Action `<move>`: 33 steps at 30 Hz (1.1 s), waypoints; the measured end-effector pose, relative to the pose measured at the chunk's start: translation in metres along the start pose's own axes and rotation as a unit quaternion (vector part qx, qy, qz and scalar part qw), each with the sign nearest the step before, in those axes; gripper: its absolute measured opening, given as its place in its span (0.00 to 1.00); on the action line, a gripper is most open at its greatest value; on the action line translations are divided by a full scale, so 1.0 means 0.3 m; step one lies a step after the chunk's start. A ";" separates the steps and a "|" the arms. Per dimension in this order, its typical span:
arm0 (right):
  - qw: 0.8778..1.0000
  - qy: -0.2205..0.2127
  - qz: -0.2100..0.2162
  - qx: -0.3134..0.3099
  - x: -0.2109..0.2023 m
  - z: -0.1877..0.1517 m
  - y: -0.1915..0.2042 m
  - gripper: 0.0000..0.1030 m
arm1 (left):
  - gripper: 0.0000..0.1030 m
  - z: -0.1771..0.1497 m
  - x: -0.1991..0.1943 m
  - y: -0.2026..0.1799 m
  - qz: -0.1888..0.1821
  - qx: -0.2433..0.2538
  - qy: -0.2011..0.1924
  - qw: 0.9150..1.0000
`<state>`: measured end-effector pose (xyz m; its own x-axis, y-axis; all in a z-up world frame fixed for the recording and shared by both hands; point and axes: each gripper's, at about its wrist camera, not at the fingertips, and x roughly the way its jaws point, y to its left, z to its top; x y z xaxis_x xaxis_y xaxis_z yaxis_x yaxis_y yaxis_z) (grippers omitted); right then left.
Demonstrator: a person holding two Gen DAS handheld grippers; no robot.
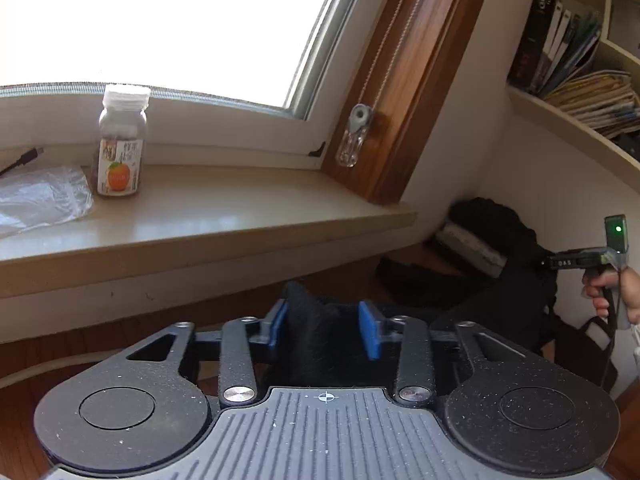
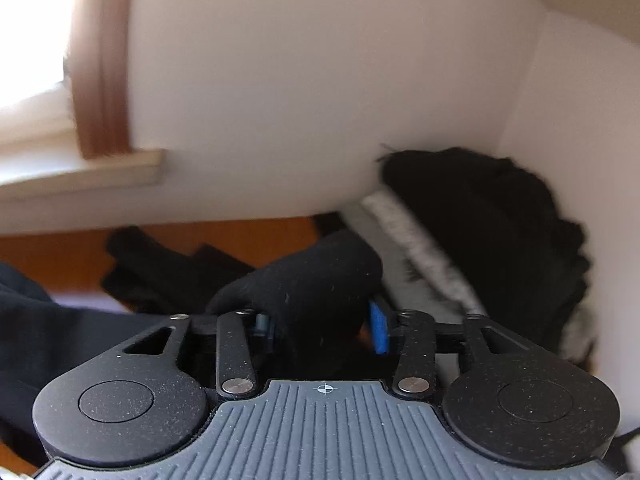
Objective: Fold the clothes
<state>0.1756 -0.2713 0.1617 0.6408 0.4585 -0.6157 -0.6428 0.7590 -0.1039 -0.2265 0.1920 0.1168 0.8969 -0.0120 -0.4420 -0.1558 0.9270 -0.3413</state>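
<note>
Black garment (image 1: 320, 332) is bunched between the half-spread jaws of left gripper (image 1: 329, 330) and right gripper (image 2: 320, 326) above the wooden floor (image 2: 240, 240); pinching cannot be told; laying flat is judged next

My tongs' blue pads (image 1: 370, 330) look rubbery and matt. The black garment (image 2: 312, 280) is soft, fuzzy cloth. The windowsill (image 1: 224, 208) is smooth, faintly glossy.

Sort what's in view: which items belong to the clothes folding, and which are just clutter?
Job: black garment between the pads of the left hand-held gripper; black fabric at the right hand-held gripper; dark clothes pile in the corner.
Lying about: orange-label bottle, clear plastic bag and cable on the windowsill; books on the shelf.
</note>
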 end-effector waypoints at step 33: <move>0.999 0.015 0.049 0.013 0.096 -0.219 0.150 0.66 | 0.75 -0.117 -0.028 0.140 -0.015 0.013 -0.025 0.999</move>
<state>0.1375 -0.2541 0.0881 0.5628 0.5175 -0.6446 -0.6907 0.7228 -0.0227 -0.2552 0.2179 0.0771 0.9204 -0.0228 -0.3902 -0.1173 0.9361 -0.3315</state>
